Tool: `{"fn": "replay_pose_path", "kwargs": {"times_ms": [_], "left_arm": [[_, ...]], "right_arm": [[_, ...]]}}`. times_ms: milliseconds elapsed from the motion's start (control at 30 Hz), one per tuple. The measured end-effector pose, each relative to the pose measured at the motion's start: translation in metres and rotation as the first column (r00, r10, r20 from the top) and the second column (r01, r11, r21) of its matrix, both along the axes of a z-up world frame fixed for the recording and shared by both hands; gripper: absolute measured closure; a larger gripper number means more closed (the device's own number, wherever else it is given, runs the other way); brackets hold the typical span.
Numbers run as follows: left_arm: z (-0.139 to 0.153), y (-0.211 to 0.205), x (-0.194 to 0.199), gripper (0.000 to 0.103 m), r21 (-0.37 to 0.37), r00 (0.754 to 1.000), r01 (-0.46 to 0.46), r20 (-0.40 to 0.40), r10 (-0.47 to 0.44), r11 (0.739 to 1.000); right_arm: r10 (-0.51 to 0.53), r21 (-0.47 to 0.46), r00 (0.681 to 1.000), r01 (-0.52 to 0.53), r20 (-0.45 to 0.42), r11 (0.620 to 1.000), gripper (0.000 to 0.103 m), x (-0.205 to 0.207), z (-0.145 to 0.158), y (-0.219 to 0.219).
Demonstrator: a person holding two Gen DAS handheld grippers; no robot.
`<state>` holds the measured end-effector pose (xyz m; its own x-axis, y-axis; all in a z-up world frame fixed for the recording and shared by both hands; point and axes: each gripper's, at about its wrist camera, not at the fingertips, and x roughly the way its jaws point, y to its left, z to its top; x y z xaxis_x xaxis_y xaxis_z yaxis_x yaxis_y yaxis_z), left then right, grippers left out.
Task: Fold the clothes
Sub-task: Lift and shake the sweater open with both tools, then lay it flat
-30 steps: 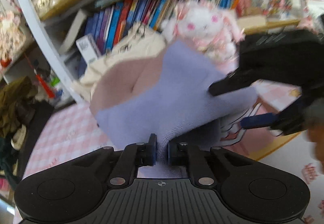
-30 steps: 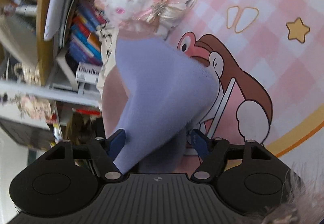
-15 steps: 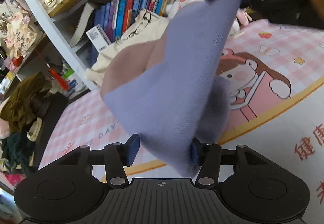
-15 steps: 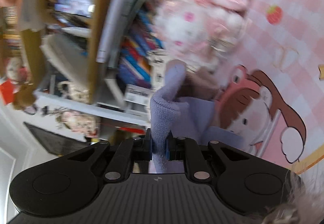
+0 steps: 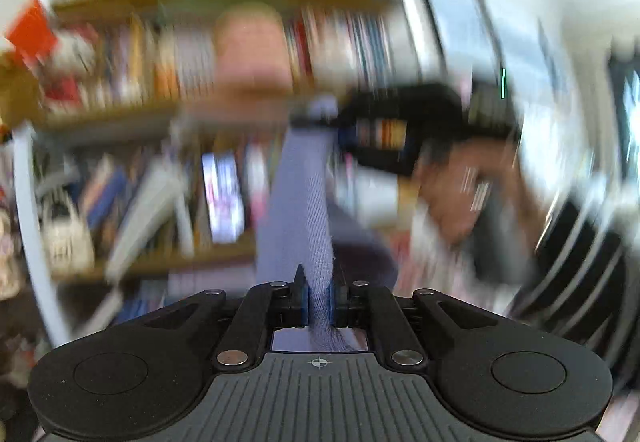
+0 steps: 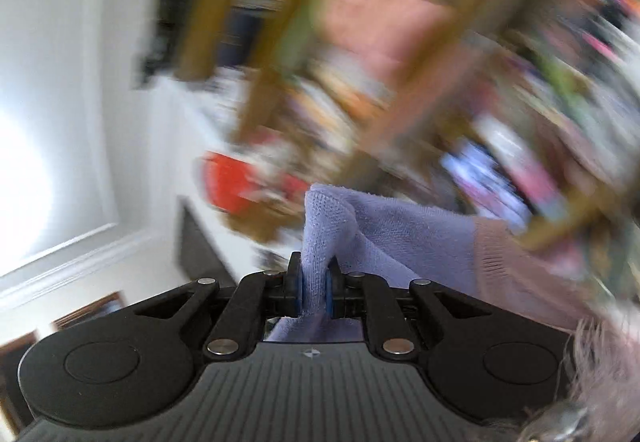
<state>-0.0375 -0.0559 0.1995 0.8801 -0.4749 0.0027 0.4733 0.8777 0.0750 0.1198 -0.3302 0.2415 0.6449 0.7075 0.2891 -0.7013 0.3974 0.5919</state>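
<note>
**Lavender knit stretched in the air between two clenched claws**

The bookshelf fills the far side of both views as a smear of wooden boards and coloured book spines; motion blur takes away all detail. Half a second ago the left wrist view looked down on a pink checked mat with a cartoon print, and the shelf stood sharp behind it. The mat is now gone from both views, and the cameras point higher, at shelves and a white wall.

The knit garment is a soft lavender fabric with a fine ribbed weave, joined to a dusty pink panel that shows at the right of the right wrist view. In the left wrist view it runs as a taut, narrow band from the near claw up to the far one, off any surface. Earlier it hung as a broad, loose triangle.

The person's hand and a striped sleeve appear blurred on the right.

The right claw shows far off in the left view, a black shape clamped on the upper end of the band; in its own view a bunched fold rises from its clenched blue pads.

The left claw is clenched on the lower end of the garment; half a second ago it stood released, fingers spread wide.
</note>
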Motion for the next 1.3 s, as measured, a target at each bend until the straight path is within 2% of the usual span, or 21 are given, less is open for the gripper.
{"fn": "replay_pose_path", "kwargs": {"times_ms": [33, 100, 167, 233, 300, 333, 400, 433, 467, 500, 567, 633, 767, 867, 900, 933, 967, 1033, 1167, 1233, 1300], "left_arm": [[0.011, 0.012, -0.006, 0.094, -0.062, 1.000, 0.023, 0.004, -0.023, 0.998], [0.028, 0.036, -0.014, 0.094, -0.170, 0.998, 0.060, -0.003, -0.062, 0.984], [0.015, 0.059, -0.008, 0.094, -0.223, 0.992, 0.040, -0.110, -0.066, 0.974], [-0.015, 0.076, 0.002, 0.094, -0.219, 0.969, -0.020, -0.246, -0.036, 0.976], [-0.059, 0.090, 0.013, 0.094, -0.155, 0.915, -0.102, -0.401, 0.031, 0.983], [-0.089, 0.098, 0.020, 0.093, -0.100, 0.875, -0.145, -0.477, 0.081, 0.984], [-0.148, 0.115, 0.035, 0.093, 0.020, 0.771, -0.217, -0.610, 0.184, 0.976], [-0.175, 0.123, 0.041, 0.092, 0.066, 0.716, -0.243, -0.661, 0.225, 0.968], [-0.196, 0.131, 0.044, 0.092, 0.100, 0.675, -0.265, -0.691, 0.258, 0.959], [-0.211, 0.137, 0.046, 0.092, 0.137, 0.651, -0.292, -0.697, 0.301, 0.947], [-0.220, 0.148, 0.052, 0.091, 0.163, 0.632, -0.329, -0.694, 0.345, 0.930], [-0.218, 0.157, 0.060, 0.088, 0.179, 0.627, -0.357, -0.682, 0.377, 0.917], [-0.205, 0.163, 0.061, 0.081, 0.260, 0.650, -0.381, -0.608, 0.457, 0.887], [-0.201, 0.169, 0.054, 0.065, 0.336, 0.654, -0.416, -0.535, 0.534, 0.845], [-0.200, 0.171, 0.050, 0.057, 0.349, 0.656, -0.430, -0.513, 0.554, 0.832], [-0.200, 0.173, 0.045, 0.053, 0.363, 0.657, -0.444, -0.489, 0.573, 0.819], [-0.199, 0.176, 0.040, 0.053, 0.367, 0.658, -0.455, -0.476, 0.584, 0.811], [-0.197, 0.178, 0.031, 0.053, 0.345, 0.661, -0.460, -0.482, 0.575, 0.818], [-0.201, 0.156, 0.029, 0.052, 0.301, 0.704, -0.371, -0.526, 0.478, 0.878], [-0.209, 0.138, 0.032, 0.051, 0.313, 0.722, -0.299, -0.543, 0.429, 0.901], [-0.218, 0.114, 0.038, 0.051, 0.346, 0.734, -0.227, -0.554, 0.393, 0.910]], "right_arm": [[0.022, 0.002, 0.998, -0.023, 0.050, 1.000, 0.093, -0.001, 0.018, 0.005], [0.080, -0.027, 0.995, -0.079, 0.052, 0.997, 0.093, 0.005, 0.034, 0.024], [0.108, -0.071, 0.994, -0.109, -0.018, 0.992, 0.093, 0.015, 0.026, 0.045], [0.116, -0.141, 0.981, -0.138, -0.152, 0.980, 0.093, 0.032, -0.006, 0.072], [0.087, -0.231, 0.948, -0.163, -0.306, 0.959, 0.093, 0.046, -0.052, 0.102], [0.061, -0.282, 0.924, -0.178, -0.378, 0.943, 0.093, 0.051, -0.082, 0.117], [-0.005, -0.377, 0.860, -0.219, -0.510, 0.900, 0.093, 0.059, -0.143, 0.148], [-0.050, -0.437, 0.838, -0.231, -0.543, 0.869, 0.093, 0.059, -0.168, 0.163], [-0.098, -0.495, 0.817, -0.245, -0.568, 0.833, 0.093, 0.058, -0.192, 0.179], [-0.123, -0.523, 0.811, -0.245, -0.572, 0.816, 0.093, 0.057, -0.207, 0.190], [-0.165, -0.562, 0.809, -0.231, -0.565, 0.794, 0.093, 0.057, -0.226, 0.210], [-0.203, -0.587, 0.816, -0.194, -0.541, 0.786, 0.093, 0.063, -0.233, 0.226], [-0.262, -0.643, 0.842, -0.126, -0.473, 0.755, 0.090, 0.083, -0.233, 0.253], [-0.265, -0.674, 0.862, -0.113, -0.432, 0.730, 0.065, 0.083, -0.229, 0.253], [-0.242, -0.666, 0.876, -0.114, -0.417, 0.737, 0.062, 0.075, -0.225, 0.244], [-0.216, -0.657, 0.890, -0.115, -0.401, 0.745, 0.061, 0.065, -0.222, 0.234], [-0.210, -0.667, 0.893, -0.125, -0.398, 0.734, 0.059, 0.058, -0.222, 0.221], [-0.203, -0.691, 0.896, -0.145, -0.395, 0.708, 0.058, 0.042, -0.222, 0.195], [-0.269, -0.764, 0.872, -0.165, -0.408, 0.623, 0.059, 0.007, -0.246, 0.162], [-0.303, -0.797, 0.860, -0.177, -0.411, 0.578, 0.061, -0.010, -0.258, 0.146], [-0.337, -0.826, 0.846, -0.191, -0.412, 0.530, 0.061, -0.028, -0.270, 0.130]]}}
